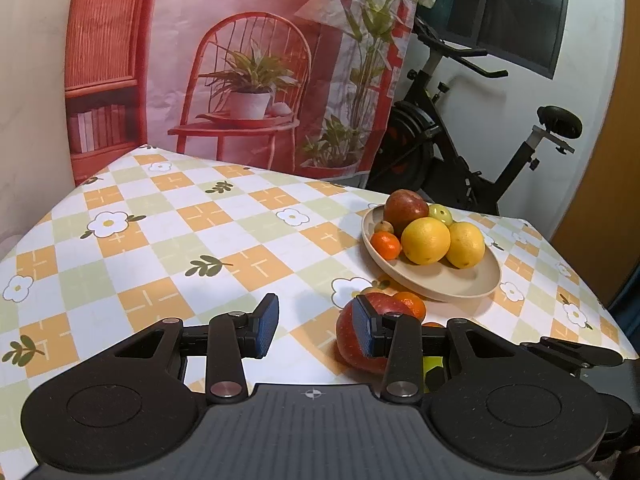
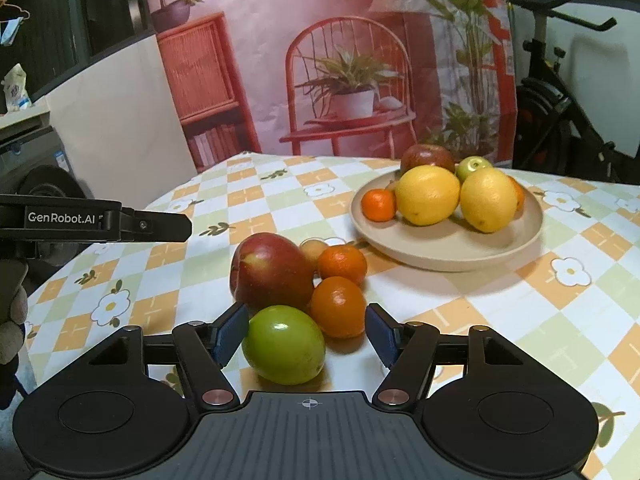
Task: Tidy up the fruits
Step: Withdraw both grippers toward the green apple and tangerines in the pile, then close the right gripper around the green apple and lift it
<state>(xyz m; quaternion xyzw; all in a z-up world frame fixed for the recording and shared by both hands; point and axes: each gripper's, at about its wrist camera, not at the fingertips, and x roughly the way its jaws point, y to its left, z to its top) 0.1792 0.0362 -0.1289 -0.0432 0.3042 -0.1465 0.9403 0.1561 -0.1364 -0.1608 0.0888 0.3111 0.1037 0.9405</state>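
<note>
Right gripper (image 2: 307, 330) jaws are spread, nothing pinched. A round green apple-like fruit (image 2: 283, 345) sits between them, near the left blue pad; whether it touches is hard to tell. The right pad stands apart from it, close beside the nearer of two small orange mandarins (image 2: 338, 307).

Left gripper (image 1: 318, 326) jaws are moderately parted and empty, with only bare counter between the pads. Its right blue pad overlaps a large red apple (image 1: 352, 338) in the left wrist view; contact cannot be told.

Loose fruit is clustered on the counter just ahead of the right gripper: the green fruit in front, the large red apple behind it, the nearer mandarin to the right, the second small orange mandarin (image 2: 342, 264) behind that, and a small pale round fruit (image 2: 313, 250) partly hidden between the apple and the far mandarin.

Further back, a round beige plate (image 2: 448, 246) holds two big yellow citrus fruits (image 2: 427, 195), a small orange mandarin at its left edge, a dark red apple and a small green fruit at the rear.

The counter carries a checked orange, green and white tablecloth with flower print (image 2: 500, 312).

In the right wrist view the left gripper's black body enters from the left edge, with part of a gloved hand (image 2: 12, 312) below it.
</note>
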